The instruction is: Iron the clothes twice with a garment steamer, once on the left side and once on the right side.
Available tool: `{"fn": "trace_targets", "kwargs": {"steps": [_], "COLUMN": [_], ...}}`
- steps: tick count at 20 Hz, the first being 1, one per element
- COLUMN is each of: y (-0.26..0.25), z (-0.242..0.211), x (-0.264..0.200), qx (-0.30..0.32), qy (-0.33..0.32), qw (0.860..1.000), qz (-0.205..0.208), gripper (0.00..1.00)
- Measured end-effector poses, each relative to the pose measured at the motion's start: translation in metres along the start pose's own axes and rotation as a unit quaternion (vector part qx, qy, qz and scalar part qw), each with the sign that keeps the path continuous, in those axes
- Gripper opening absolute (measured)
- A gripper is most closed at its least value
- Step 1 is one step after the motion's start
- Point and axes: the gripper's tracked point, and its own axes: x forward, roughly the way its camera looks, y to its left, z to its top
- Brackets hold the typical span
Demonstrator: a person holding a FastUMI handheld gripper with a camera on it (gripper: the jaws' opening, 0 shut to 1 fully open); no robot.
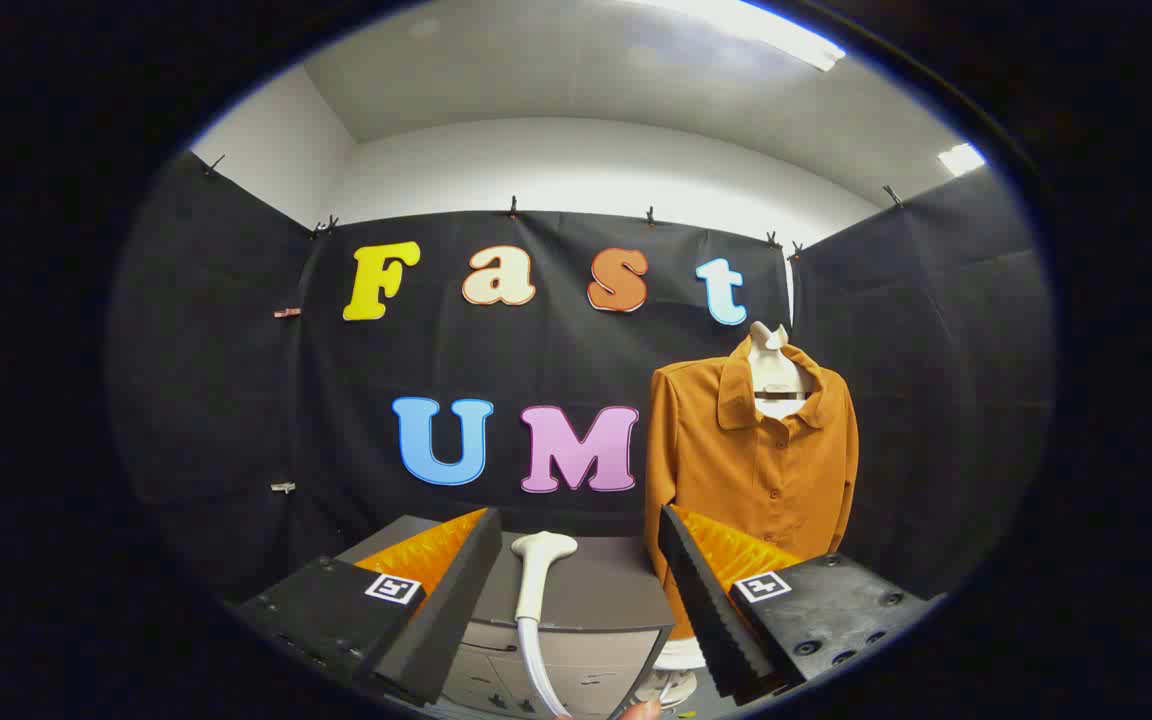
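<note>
White plastic is the body of the garment steamer [539, 575]: its head lies on the grey top of a small cabinet [601, 595], with the wide nozzle end pointing away from the camera, and its pale hose [536, 675] curves down over the front edge of the cabinet. The steamer lies between the two fingers of the gripper [576, 600] and a little ahead of them, but neither finger touches it. The fingers are spread wide apart and nothing is between their pads. To the right of the cabinet, beyond the right finger, an orange-brown shirt [751, 450] with a collar and buttons hangs upright on a white dress form [771, 365]; its lower part is hidden behind the finger. At the very bottom, near the hose, a small piece of a fingertip of a person [641, 711] shows. Black cloth [236, 400] forms the wall behind everything, with a white ceiling above it.
</note>
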Motion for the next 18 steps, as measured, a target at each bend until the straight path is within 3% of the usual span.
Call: {"fn": "trace_targets", "kwargs": {"steps": [8, 18], "y": [0.015, 0.013], "z": [0.003, 0.005], "x": [-0.006, -0.009], "qx": [-0.002, 0.003], "qy": [0.001, 0.002], "qw": [1.0, 1.0], "qz": [0.02, 0.016], "gripper": [0.98, 0.97]}}
